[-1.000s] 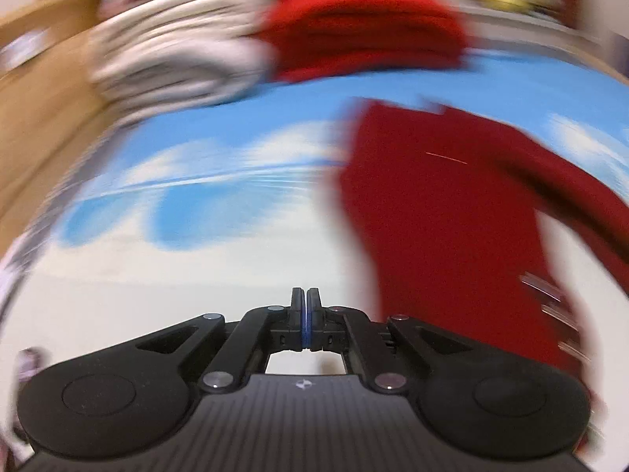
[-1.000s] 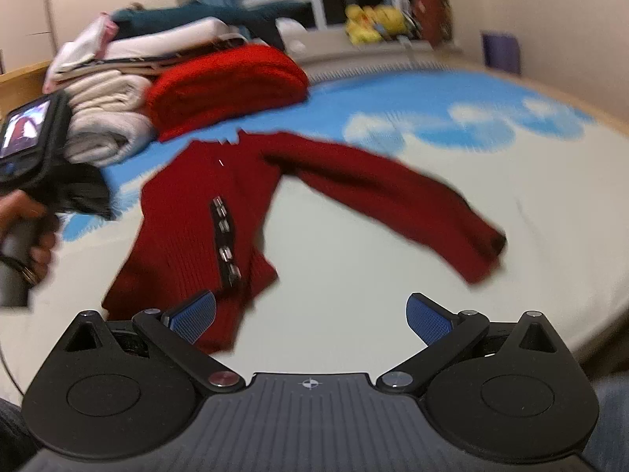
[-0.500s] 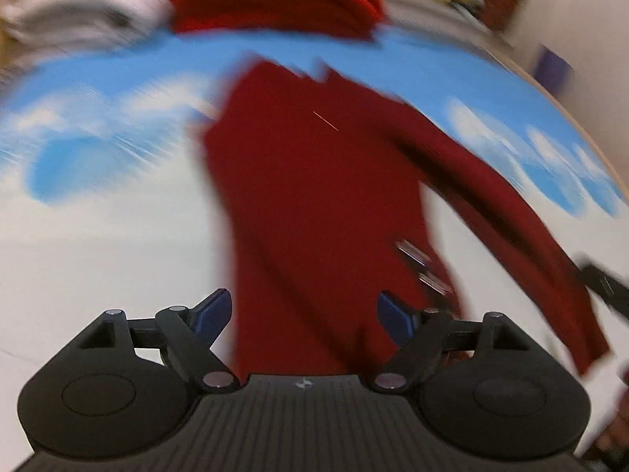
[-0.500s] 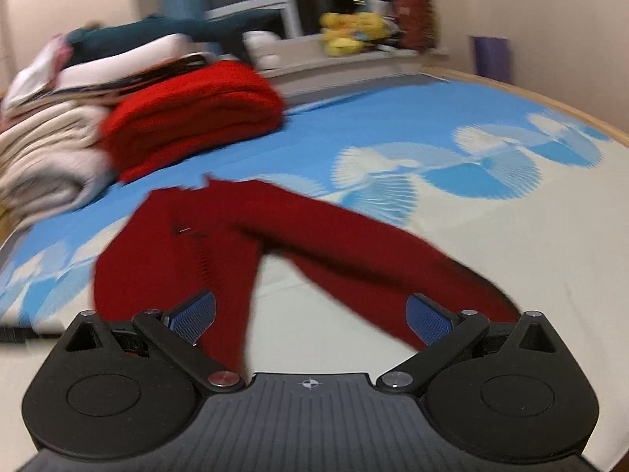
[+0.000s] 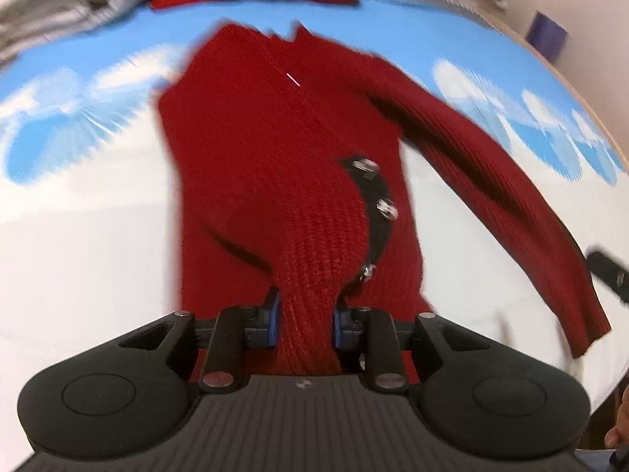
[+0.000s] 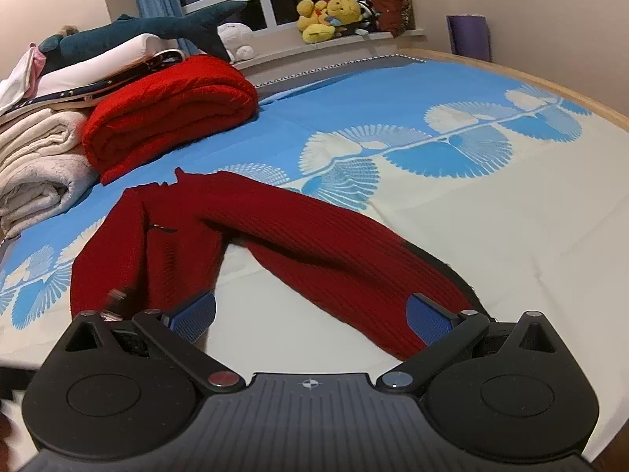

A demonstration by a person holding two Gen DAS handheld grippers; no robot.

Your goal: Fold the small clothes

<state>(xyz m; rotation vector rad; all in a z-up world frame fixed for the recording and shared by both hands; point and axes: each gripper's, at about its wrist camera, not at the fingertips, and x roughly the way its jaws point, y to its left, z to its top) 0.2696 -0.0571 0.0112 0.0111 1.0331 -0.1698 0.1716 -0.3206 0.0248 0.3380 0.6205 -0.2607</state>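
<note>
Left gripper (image 5: 306, 322): jaws drawn in narrow on a bunched ridge of the dark red cardigan (image 5: 275, 165) at its near hem; blue pads (image 5: 274, 320) press the knit from both sides.

Right gripper (image 6: 310, 316): jaws spread wide, nothing between them. Its right pad (image 6: 426, 320) sits at the near end of the sleeve (image 6: 354, 251); whether it touches the knit cannot be told. Its left pad lies over bare sheet beside the cardigan's body.

Cardigan, left wrist view: body runs from the near edge of the bed (image 6: 491, 212) away toward the far side, collar at the far end. A dark placket with metal buttons (image 5: 383, 208) curves along the right side of the body and ends just beside the gripped fold. One sleeve extends to the right and toward the near edge, flat on the sheet. The frame is slightly motion-blurred.

Bed sheet: cream in the near part, blue with a white fan pattern farther off.

Far left of the bed: a folded bright red knit (image 6: 169, 114), touching a stack of cream towels (image 6: 39, 165), with pale folded items stacked behind them. A dark teal plush shark (image 6: 157, 31) lies on top of the stack.

Beyond the bed: a window ledge with yellow plush toys (image 6: 328, 17); a purple roll (image 6: 469, 35) stands against the wall at the far right corner.
</note>
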